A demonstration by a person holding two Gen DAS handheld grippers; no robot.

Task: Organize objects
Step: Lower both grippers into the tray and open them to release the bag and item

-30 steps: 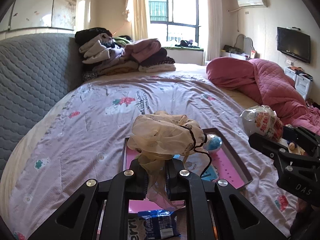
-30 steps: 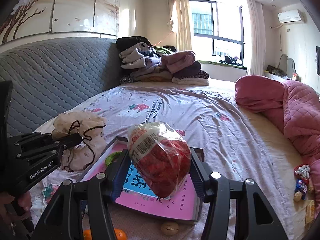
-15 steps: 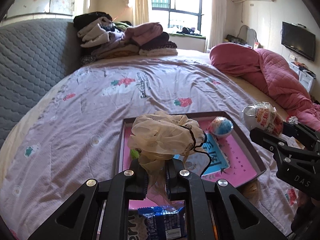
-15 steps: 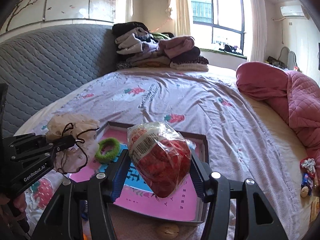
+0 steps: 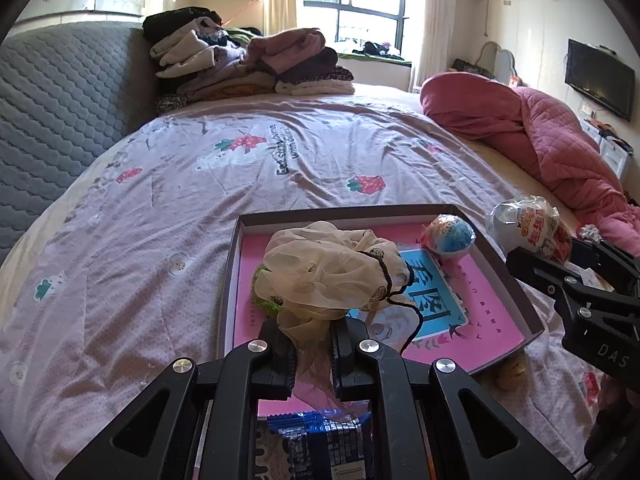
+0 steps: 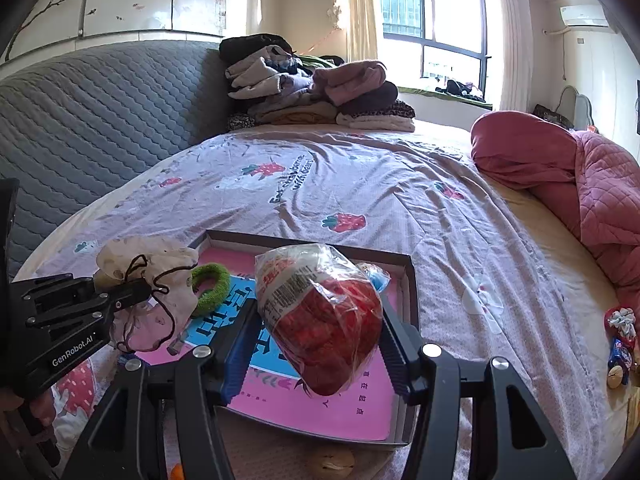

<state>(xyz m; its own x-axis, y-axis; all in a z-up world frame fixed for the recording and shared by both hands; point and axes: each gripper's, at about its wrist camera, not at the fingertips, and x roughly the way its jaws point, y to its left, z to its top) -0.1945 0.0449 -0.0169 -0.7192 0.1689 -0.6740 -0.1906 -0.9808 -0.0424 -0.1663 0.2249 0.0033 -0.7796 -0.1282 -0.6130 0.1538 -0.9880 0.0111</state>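
Note:
A shallow box tray (image 5: 516, 280) with a pink and blue printed floor lies on the bed; it also shows in the right wrist view (image 6: 412, 280). My left gripper (image 5: 312, 344) is shut on a beige drawstring pouch (image 5: 332, 272) and holds it over the tray's left part; the pouch shows in the right wrist view (image 6: 160, 276) too. My right gripper (image 6: 316, 344) is shut on a red snack bag (image 6: 320, 312), held above the tray's near right side (image 5: 528, 232). A green hair tie (image 6: 212, 288) and a blue-pink toy egg (image 5: 450, 236) lie in the tray.
A blue snack packet (image 5: 320, 440) lies under my left gripper. A walnut (image 6: 332, 460) lies in front of the tray. Small wrapped sweets (image 6: 620, 344) lie at the right. Folded clothes (image 5: 248, 60) are stacked at the headboard, and a pink quilt (image 5: 540, 140) lies at the right.
Both grippers have moved forward and tilted down over the tray with their loads still held. The tray now shows more fully, with the green hair tie and toy egg inside.

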